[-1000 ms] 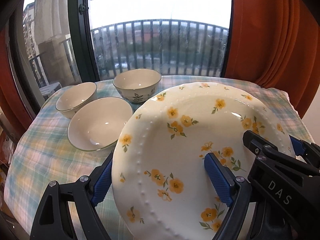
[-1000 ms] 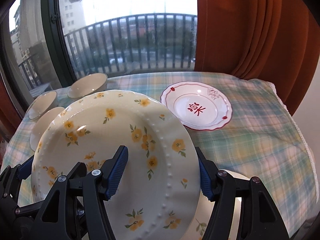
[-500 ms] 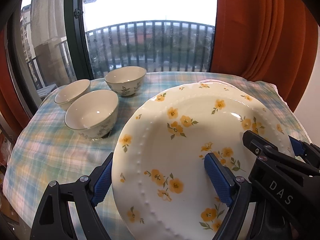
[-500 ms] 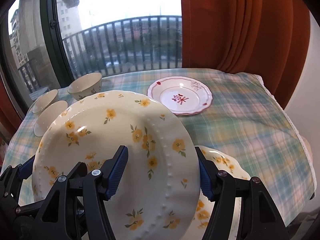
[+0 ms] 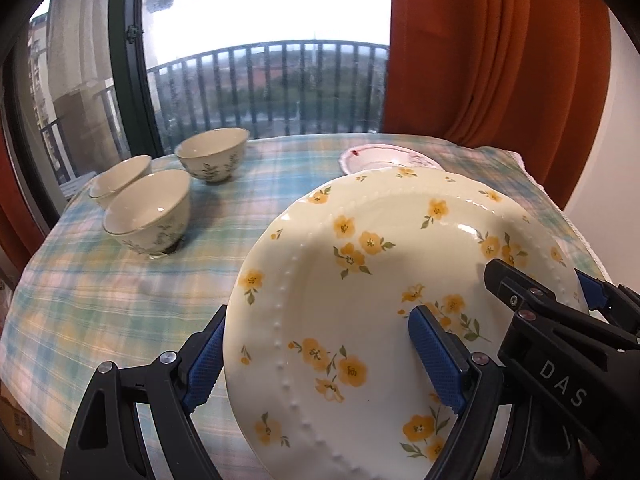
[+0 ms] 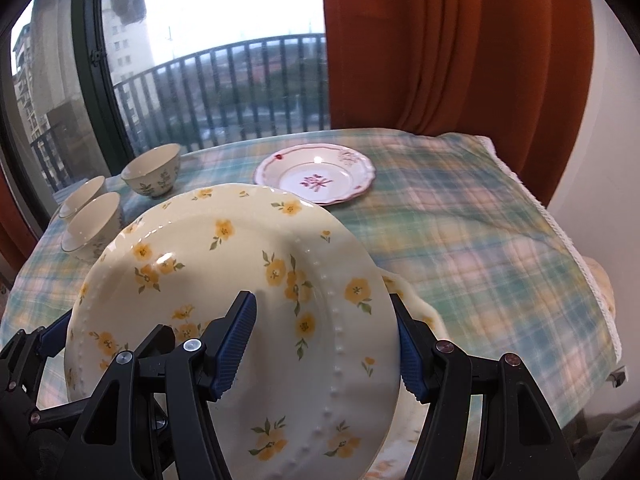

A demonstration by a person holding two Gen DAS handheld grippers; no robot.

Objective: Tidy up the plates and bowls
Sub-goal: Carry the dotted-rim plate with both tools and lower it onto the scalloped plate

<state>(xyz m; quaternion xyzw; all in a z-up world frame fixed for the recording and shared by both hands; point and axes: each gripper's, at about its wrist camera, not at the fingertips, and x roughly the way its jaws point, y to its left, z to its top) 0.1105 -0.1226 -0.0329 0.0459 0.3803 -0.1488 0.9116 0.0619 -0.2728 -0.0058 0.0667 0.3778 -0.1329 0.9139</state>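
Observation:
A large cream plate with yellow flowers (image 5: 360, 280) (image 6: 240, 264) hangs tilted above the table, carried by both grippers. My left gripper (image 5: 320, 360) is shut on its left rim, one blue pad on the face and the other behind the edge. My right gripper (image 6: 322, 348) is shut on the opposite rim in the same way. A second flowered plate (image 6: 420, 312) lies on the cloth under the held one, mostly hidden. A small red-trimmed plate (image 6: 316, 172) sits at the far middle of the table. Three cream bowls (image 5: 148, 212) (image 5: 120, 174) (image 5: 212, 152) stand at the far left.
A pastel plaid cloth (image 6: 480, 248) covers the table, whose right edge drops off beside a white wall. An orange curtain (image 6: 440, 40) hangs behind the far right corner. A dark-framed window (image 5: 128, 60) with a balcony railing runs behind the bowls.
Both grippers drew back from the window with the plate still held. The bowls and the red-trimmed plate now look farther off, and the second flowered plate has come into view beneath.

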